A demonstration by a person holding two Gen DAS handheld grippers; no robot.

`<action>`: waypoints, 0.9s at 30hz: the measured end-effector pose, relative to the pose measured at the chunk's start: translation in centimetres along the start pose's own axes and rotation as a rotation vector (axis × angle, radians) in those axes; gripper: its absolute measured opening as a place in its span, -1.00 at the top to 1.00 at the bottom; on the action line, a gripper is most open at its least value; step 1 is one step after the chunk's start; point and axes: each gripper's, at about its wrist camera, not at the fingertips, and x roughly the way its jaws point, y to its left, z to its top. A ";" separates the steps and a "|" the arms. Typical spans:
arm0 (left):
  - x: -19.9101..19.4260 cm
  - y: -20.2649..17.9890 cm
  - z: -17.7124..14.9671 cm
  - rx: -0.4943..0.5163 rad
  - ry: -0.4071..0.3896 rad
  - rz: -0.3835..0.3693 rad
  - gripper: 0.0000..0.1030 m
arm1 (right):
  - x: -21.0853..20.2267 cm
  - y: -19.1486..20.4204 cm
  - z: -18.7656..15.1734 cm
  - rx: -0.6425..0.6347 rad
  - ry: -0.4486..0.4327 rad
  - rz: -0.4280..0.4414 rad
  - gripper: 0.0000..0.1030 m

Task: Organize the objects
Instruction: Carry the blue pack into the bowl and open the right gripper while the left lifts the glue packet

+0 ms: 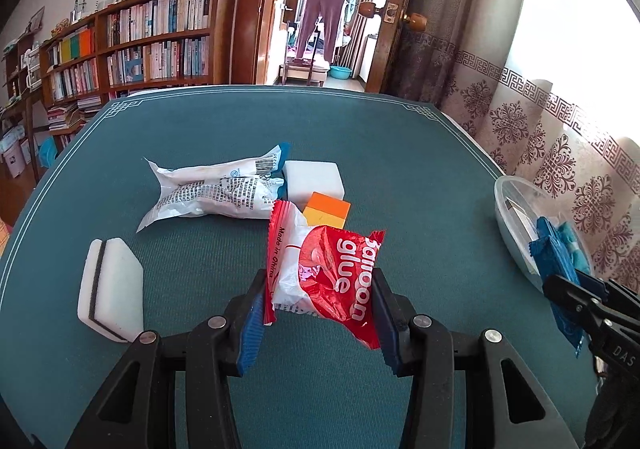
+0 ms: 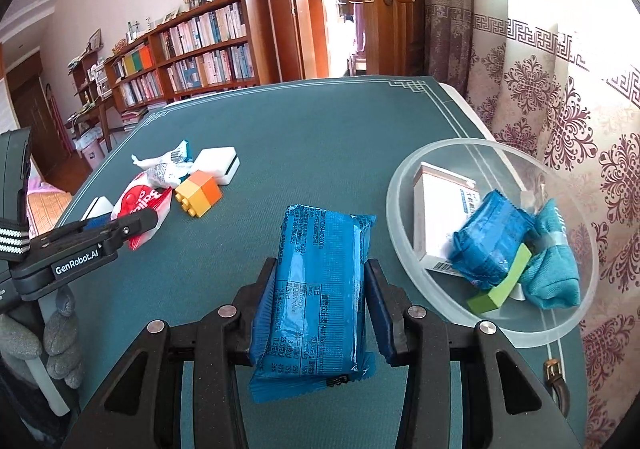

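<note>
My right gripper (image 2: 320,289) clamps the blue packet (image 2: 316,289) beside the bowl (image 2: 404,185), ready for dropping in; my left gripper (image 1: 320,309) grips the red glue bag (image 1: 336,273), farther from the bowl.

The right gripper (image 2: 320,289) clamps a blue packet (image 2: 316,289) between its fingers (image 2: 378,289), just left of the clear bowl (image 2: 404,185) — inside it a white box (image 2: 436,209), another blue packet (image 2: 488,241), a green block (image 2: 500,285) and a teal cloth (image 2: 554,261). Further left on the bench (image 2: 320,129) sits an orange-yellow brick (image 2: 200,193).
</note>
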 end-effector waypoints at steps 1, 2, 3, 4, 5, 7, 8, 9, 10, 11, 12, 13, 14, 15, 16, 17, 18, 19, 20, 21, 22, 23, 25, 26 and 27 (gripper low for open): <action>0.1 -0.4 0.0 0.006 0.002 0.000 0.02 | -0.2 -0.6 0.2 0.011 -0.007 -0.006 0.15; 0.1 -0.7 0.0 0.011 0.005 -0.001 0.02 | -0.4 -1.2 0.3 0.022 -0.013 -0.013 0.15; 0.1 -1.0 0.0 0.017 0.007 -0.003 0.02 | -0.6 -1.9 0.5 0.034 -0.020 -0.020 0.15; 0.2 -1.3 0.0 0.023 0.008 -0.004 0.02 | -0.8 -2.6 0.6 0.046 -0.027 -0.027 0.15; 0.2 -1.7 0.0 0.030 0.010 -0.005 0.02 | -0.9 -3.2 0.8 0.057 -0.033 -0.036 0.15; 0.3 -2.4 0.0 0.044 0.013 -0.009 0.02 | -1.2 -4.5 0.9 0.078 -0.045 -0.052 0.15; 0.3 -2.8 0.0 0.052 0.014 -0.011 0.02 | -1.3 -5.1 1.0 0.089 -0.049 -0.060 0.15; 0.3 -3.2 0.0 0.060 0.015 -0.014 0.02 | -1.4 -5.8 1.0 0.100 -0.054 -0.067 0.15; 0.4 -3.6 0.0 0.066 0.017 -0.016 0.02 | -1.5 -6.6 1.1 0.114 -0.057 -0.073 0.15; 0.4 -3.9 0.1 0.073 0.018 -0.020 0.02 | -1.5 -7.2 1.2 0.128 -0.059 -0.078 0.15; 0.4 -4.2 0.1 0.080 0.019 -0.022 0.02 | -1.5 -8.0 1.2 0.144 -0.060 -0.082 0.15; 0.4 -4.6 0.1 0.087 0.020 -0.024 0.02 | -1.5 -8.6 1.3 0.160 -0.062 -0.087 0.15; 0.4 -5.0 0.1 0.093 0.020 -0.027 0.02 | -1.4 -9.3 1.3 0.176 -0.064 -0.092 0.15; 0.4 -5.3 0.1 0.099 0.021 -0.029 0.02 | -1.4 -10.0 1.4 0.190 -0.066 -0.098 0.15; 0.5 -5.6 0.1 0.105 0.022 -0.030 0.02 | -1.2 -10.5 1.4 0.202 -0.067 -0.104 0.15; 0.5 -5.9 0.2 0.111 0.023 -0.032 0.02 | -1.1 -11.1 1.5 0.216 -0.067 -0.110 0.15; 0.5 -6.2 0.1 0.116 0.024 -0.034 0.02 | -1.0 -11.7 1.5 0.229 -0.067 -0.111 0.15; 0.6 -6.5 0.1 0.121 0.025 -0.035 0.02 | -0.8 -12.2 1.5 0.240 -0.068 -0.111 0.15; 0.6 -6.8 0.2 0.126 0.027 -0.036 0.02 | -0.6 -12.6 1.5 0.250 -0.067 -0.113 0.15; 0.6 -7.0 0.2 0.130 0.028 -0.037 0.02 | -0.4 -13.0 1.5 0.260 -0.067 -0.115 0.15; 0.6 -7.3 0.2 0.135 0.028 -0.038 0.02 | -0.3 -13.4 1.4 0.270 -0.066 -0.118 0.15; 0.6 -7.5 0.2 0.140 0.028 -0.038 0.02 | 0.0 -13.8 1.4 0.281 -0.063 -0.119 0.15; 0.7 -7.9 0.3 0.149 0.029 -0.039 0.02 | 0.3 -14.4 1.3 0.301 -0.057 -0.114 0.15; 0.6 -8.0 0.2 0.153 0.029 -0.040 0.02 | 0.5 -14.7 1.2 0.310 -0.054 -0.110 0.15; 0.7 -8.2 0.2 0.156 0.030 -0.041 0.02 | 0.6 -14.9 1.1 0.317 -0.054 -0.106 0.15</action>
